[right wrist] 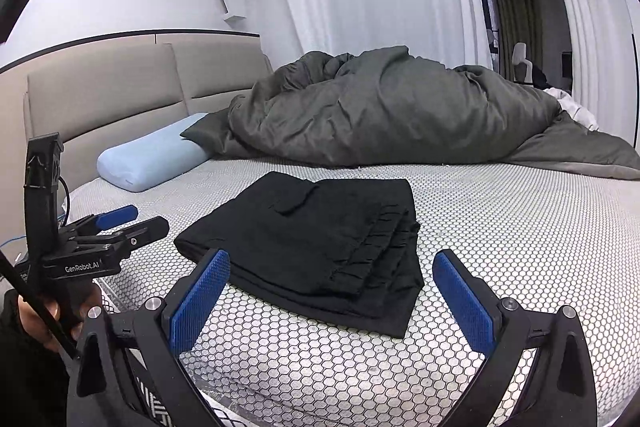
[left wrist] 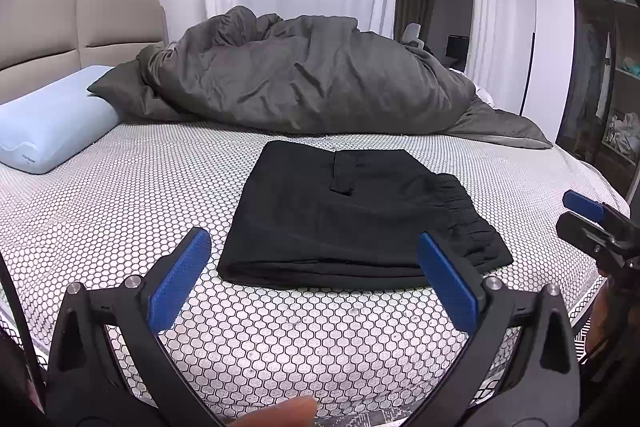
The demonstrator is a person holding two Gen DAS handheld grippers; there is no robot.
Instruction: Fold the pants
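Wide bed with white honeycomb-patterned mattress cover [left wrist: 120, 195]. Crumpled dark grey duvet [left wrist: 304, 83] heaped along far side. Pale blue contoured foam pillow [left wrist: 52, 119] far left by beige padded headboard [right wrist: 120, 87]. Folded black pants [left wrist: 344, 215] lie flat near centre, elastic waistband on right, clear of both grippers. Left gripper [left wrist: 314, 259] wide open, empty, near edge. Right gripper [right wrist: 332, 283] wide open, empty, just short of the pants.

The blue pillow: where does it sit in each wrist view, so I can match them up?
Left wrist view: blue pillow at the far left edge, left of the black pants.
Right wrist view: blue pillow left of centre, behind the pants.
Shared landmark: the grey duvet.
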